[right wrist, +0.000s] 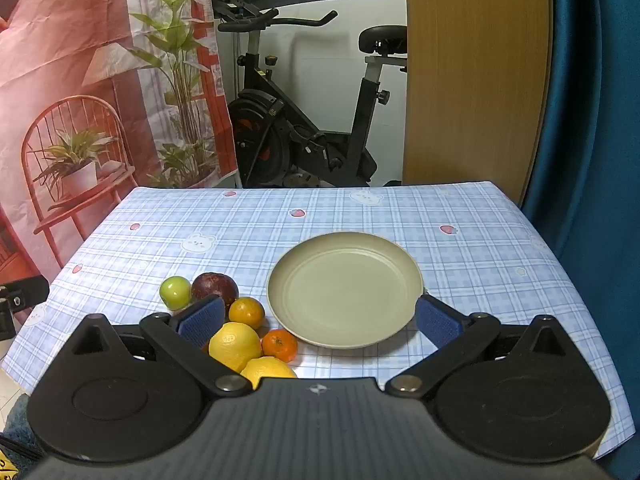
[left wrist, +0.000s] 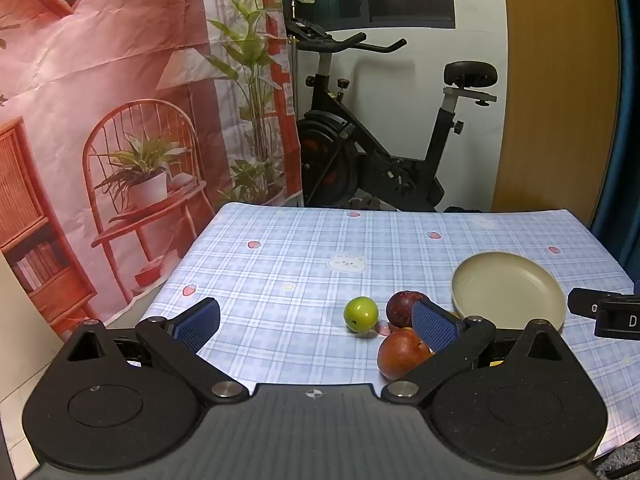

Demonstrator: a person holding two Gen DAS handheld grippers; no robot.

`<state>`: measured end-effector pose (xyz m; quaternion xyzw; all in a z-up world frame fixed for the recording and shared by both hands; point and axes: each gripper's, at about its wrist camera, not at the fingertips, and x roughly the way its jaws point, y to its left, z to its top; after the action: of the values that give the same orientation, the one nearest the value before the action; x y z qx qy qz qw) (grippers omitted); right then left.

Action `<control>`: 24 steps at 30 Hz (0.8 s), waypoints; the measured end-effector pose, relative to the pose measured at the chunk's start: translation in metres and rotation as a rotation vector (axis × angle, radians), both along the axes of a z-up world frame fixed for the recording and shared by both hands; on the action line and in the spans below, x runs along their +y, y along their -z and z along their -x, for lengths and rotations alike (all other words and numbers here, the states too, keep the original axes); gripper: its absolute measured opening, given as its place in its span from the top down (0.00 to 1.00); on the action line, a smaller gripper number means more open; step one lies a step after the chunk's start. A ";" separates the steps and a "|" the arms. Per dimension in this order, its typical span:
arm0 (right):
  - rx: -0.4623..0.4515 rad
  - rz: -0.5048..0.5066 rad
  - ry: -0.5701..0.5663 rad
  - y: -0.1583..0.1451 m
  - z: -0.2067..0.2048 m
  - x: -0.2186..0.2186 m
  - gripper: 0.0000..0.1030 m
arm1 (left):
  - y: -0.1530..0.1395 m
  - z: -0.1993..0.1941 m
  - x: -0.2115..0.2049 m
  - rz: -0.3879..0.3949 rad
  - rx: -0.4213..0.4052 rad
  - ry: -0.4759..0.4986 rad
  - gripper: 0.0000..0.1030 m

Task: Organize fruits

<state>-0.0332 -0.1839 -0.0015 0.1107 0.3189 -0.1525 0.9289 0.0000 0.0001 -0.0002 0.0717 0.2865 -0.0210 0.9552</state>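
Note:
A pile of fruit lies on the checked tablecloth left of an empty beige plate (right wrist: 344, 290). In the right wrist view it holds a green apple (right wrist: 175, 292), a dark purple fruit (right wrist: 214, 286), an orange (right wrist: 247, 312), a tangerine (right wrist: 280, 345) and two lemons (right wrist: 235, 345). My right gripper (right wrist: 320, 322) is open above the plate's near rim, nothing between its fingers. My left gripper (left wrist: 316, 326) is open too, hovering over bare cloth. Just beyond it sits the green apple (left wrist: 361, 314); the purple fruit (left wrist: 402, 306) and a red-orange fruit (left wrist: 402, 354) are partly hidden by its right finger.
The plate (left wrist: 508, 288) lies to the right in the left wrist view, with part of the other gripper (left wrist: 608, 314) at the frame's right edge. An exercise bike (right wrist: 304, 120) stands behind the table. A printed backdrop hangs at the left; a blue curtain hangs at the right.

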 end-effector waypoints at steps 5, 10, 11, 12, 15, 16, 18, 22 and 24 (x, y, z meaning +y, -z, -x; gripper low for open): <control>0.000 0.001 0.000 0.000 0.000 0.000 0.00 | -0.002 0.000 0.001 -0.001 0.012 -0.004 0.00; -0.004 -0.002 -0.002 -0.002 0.001 -0.001 0.00 | -0.004 0.001 0.002 -0.004 0.014 -0.007 0.00; -0.004 -0.001 -0.002 -0.002 0.001 -0.001 0.00 | -0.004 0.001 0.005 0.002 0.011 -0.002 0.00; -0.003 -0.001 0.000 -0.001 0.001 0.000 0.00 | -0.004 0.001 0.005 0.002 0.012 -0.002 0.00; -0.002 0.000 0.000 -0.001 0.000 0.000 0.00 | -0.006 0.003 0.007 0.002 0.013 -0.001 0.00; -0.002 0.000 -0.001 0.000 0.000 0.000 0.00 | -0.005 0.002 0.006 0.002 0.013 -0.002 0.00; -0.002 0.000 0.000 0.000 0.000 0.001 0.00 | -0.001 0.000 0.001 0.000 0.013 -0.006 0.00; -0.002 0.000 0.000 0.000 0.000 0.001 0.00 | 0.000 0.000 0.001 0.001 0.015 -0.009 0.00; -0.002 0.000 0.000 -0.001 0.000 0.001 0.00 | 0.000 0.000 0.001 0.002 0.016 -0.009 0.00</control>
<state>-0.0328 -0.1829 -0.0010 0.1107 0.3179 -0.1525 0.9292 -0.0002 0.0014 -0.0001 0.0695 0.2944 -0.0174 0.9530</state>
